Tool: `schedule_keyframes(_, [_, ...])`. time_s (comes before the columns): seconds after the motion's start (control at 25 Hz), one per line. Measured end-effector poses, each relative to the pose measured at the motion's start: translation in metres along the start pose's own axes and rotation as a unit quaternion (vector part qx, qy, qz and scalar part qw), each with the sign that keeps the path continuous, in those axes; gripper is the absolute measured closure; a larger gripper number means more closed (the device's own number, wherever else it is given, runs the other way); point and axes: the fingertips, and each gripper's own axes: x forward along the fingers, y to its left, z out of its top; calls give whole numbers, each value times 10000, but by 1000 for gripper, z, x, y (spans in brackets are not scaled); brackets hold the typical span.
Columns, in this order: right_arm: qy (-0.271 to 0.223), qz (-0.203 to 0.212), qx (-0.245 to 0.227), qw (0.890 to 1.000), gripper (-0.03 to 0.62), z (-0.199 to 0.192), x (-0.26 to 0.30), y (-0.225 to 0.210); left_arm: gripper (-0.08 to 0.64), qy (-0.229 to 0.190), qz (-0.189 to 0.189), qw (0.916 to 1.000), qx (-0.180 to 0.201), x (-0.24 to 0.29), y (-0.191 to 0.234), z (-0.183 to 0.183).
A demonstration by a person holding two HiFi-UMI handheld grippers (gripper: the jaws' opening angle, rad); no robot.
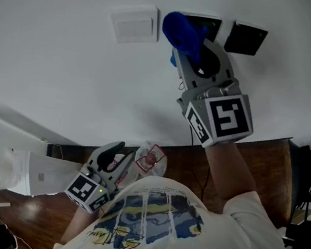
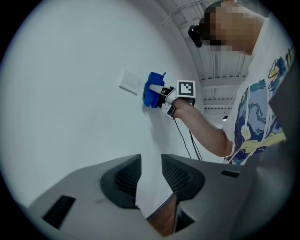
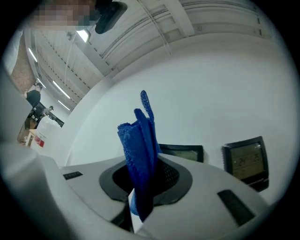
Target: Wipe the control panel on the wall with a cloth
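The right gripper (image 3: 140, 190) has its jaws closed on a blue cloth (image 3: 140, 145), which is pinched between the pads as a folded strip and stands up past the jaw tips in a bunched end. In the head view this bunched end of the cloth (image 1: 180, 30) lies at the wall (image 1: 65, 64), over the left edge of the dark control panel (image 1: 212, 25). A second dark panel (image 1: 246, 40) with a display is mounted just beside it to the right, clear of the cloth. A white switch plate (image 1: 135, 24) sits on the wall to the left of the cloth, near but apart. The right gripper (image 1: 188, 43) is held high on a raised arm. The left gripper (image 2: 150, 180) has its jaws a narrow gap apart with nothing between them; it is held low, well apart from the panels, near the person's torso above a brown wooden floor (image 1: 255, 161).
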Motion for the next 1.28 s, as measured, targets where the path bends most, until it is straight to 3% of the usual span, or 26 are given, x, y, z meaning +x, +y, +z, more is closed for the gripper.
schedule_keyframes(0.36, [-171,411,82,9990,506,8,-4,23,448,-59,-93,9999,21,-1,4,2])
schedule_keyframes(0.56, [-124,-403,-45,9991,506,15,-60,-42,448,-79,-246,9997,30,12,-5,6])
schedule_keyframes(0.72, [66,-1255,-212,9918,506,11,-98,-114,448,-33,-412,9991,93,25,-15,4])
schedule_keyframes(0.84, [161,-1630,-329,9859,506,4,-108,-154,448,4,-507,9987,94,34,-26,5])
schedule_keyframes(1.04, [385,-1704,-309,9841,506,-15,-100,-176,448,25,-519,9986,132,37,-37,4])
schedule_keyframes(1.28, [241,-1482,-146,9886,506,-11,-85,-150,448,-36,-248,9997,62,24,-29,5])
